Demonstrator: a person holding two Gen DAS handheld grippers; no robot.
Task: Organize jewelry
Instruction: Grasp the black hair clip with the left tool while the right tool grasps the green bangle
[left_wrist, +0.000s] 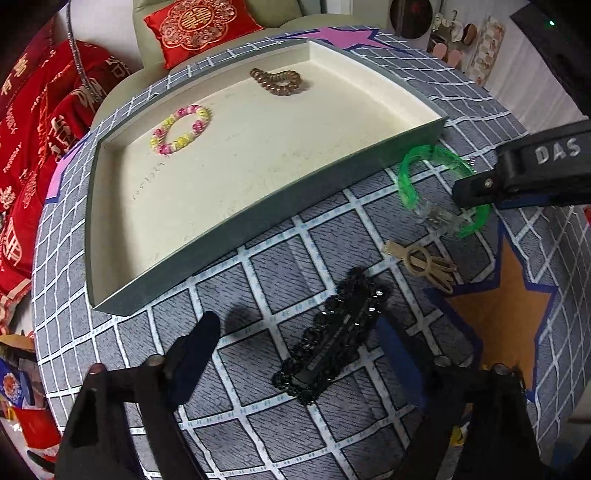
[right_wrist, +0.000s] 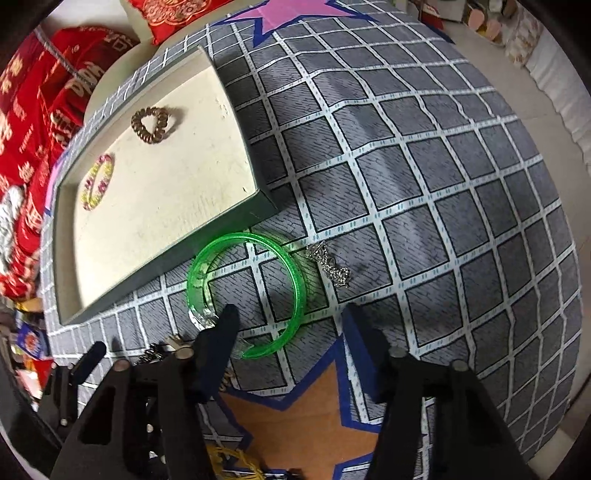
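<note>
A cream tray (left_wrist: 236, 218) with grey walls holds a pink-and-yellow bead bracelet (left_wrist: 181, 129) and a brown spiral hair tie (left_wrist: 276, 81). My left gripper (left_wrist: 295, 325) is open, its fingers either side of a black beaded hair clip (left_wrist: 332, 336) on the cloth. A beige hair clip (left_wrist: 421, 264) lies to the clip's right. My right gripper (right_wrist: 290, 314) is open over a green bangle (right_wrist: 245, 291), its left finger (right_wrist: 225, 325) on the bangle's near side. A silver chain (right_wrist: 330, 266) lies beside the bangle. The tray (right_wrist: 258, 173) also shows in the right wrist view.
The grey checked cloth (right_wrist: 424, 184) with pink and orange stars covers a round table. Red bedding (left_wrist: 33, 147) and a red cushion (left_wrist: 199, 27) lie beyond the table. The right gripper's body (left_wrist: 524, 173) reaches in from the right in the left wrist view.
</note>
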